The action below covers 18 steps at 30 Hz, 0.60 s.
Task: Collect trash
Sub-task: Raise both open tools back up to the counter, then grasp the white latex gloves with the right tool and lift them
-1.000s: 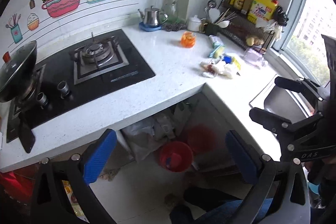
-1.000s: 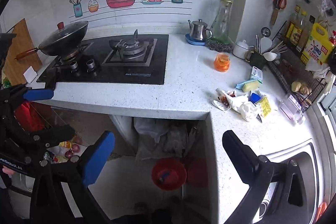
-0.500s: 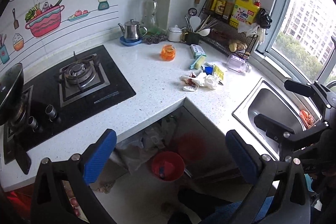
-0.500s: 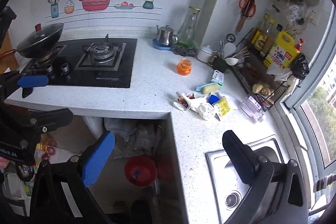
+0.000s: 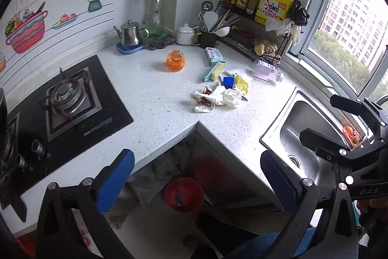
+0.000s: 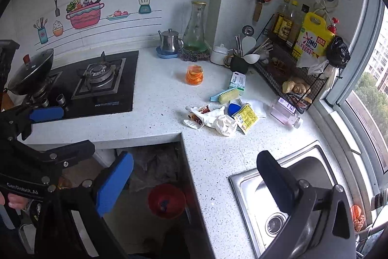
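Trash pile (image 5: 222, 94) (crumpled glove, wrappers) lay on the counter (image 5: 155, 98) between hob (image 5: 68, 108) and sink (image 5: 298, 135), untouched; left gripper (image 5: 196, 182) and right gripper (image 6: 194, 183) hung well short, jaws spread and empty, probably readied for approach.

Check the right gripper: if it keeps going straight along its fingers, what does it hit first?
Probably the bare counter at the inside corner, short of the trash pile beyond. The right gripper is open and holds nothing. Depth is hard to judge in this fisheye view.

Trash pile (image 6: 219, 117) between stove (image 6: 97, 79), sink (image 6: 286, 198)
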Available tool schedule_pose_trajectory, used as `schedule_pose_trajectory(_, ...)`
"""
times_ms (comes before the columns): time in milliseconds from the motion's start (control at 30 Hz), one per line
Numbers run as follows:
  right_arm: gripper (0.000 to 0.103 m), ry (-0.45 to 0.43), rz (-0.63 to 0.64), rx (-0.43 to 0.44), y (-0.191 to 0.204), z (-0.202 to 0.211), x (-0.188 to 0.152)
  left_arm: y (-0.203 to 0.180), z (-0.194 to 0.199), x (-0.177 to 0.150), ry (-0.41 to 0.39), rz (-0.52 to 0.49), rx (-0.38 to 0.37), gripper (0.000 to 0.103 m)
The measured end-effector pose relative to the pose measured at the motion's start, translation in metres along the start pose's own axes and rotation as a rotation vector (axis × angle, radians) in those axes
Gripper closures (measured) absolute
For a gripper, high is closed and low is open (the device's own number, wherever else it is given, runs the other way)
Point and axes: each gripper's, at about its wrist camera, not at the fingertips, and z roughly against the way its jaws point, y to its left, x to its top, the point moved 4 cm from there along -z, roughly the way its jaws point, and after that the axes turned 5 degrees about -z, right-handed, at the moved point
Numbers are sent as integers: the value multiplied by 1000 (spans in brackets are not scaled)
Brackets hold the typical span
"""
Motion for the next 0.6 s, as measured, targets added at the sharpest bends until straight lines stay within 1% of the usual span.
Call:
schedule_pose_trajectory(167, 1, 17, -36, -12, -24, -19, 8, -12, -30, 23, 25, -37, -10, 0)
schedule_pose_trajectory(400, 1, 71, -92, -15, -55, -53, 19, -25, -81, 57, 89, -87, -18, 0)
schedule_pose_trajectory(533, 1, 110, -113, -2, -70, -79, 26, -26, -108, 73, 127, -91, -20, 0)
schedule_pose_trajectory(600, 1, 129, -114, 8, -75, -93, 29, -25, -122, 78, 148, -93, -10, 0)
